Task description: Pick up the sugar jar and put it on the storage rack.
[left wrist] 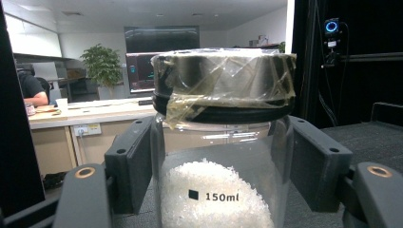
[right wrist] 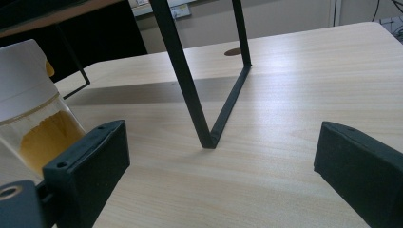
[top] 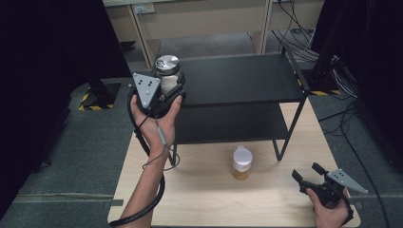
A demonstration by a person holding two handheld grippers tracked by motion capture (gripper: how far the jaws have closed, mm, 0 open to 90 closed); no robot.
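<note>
A clear glass jar holding white grains, marked 150ml, has a taped metal lid. My left gripper is shut on this jar, holding it upright at the left end of the black shelf's top board. In the left gripper view both pads press against the glass sides. A second jar with a white cap and orange-yellow contents stands on the wooden table. My right gripper rests open near the table's front right corner, with nothing between its fingers; the orange jar lies to its left.
The black two-tier shelf stands on the table's far half; its thin leg meets the tabletop just ahead of the right gripper. Cables trail over the floor at the right. A dark partition borders the left side.
</note>
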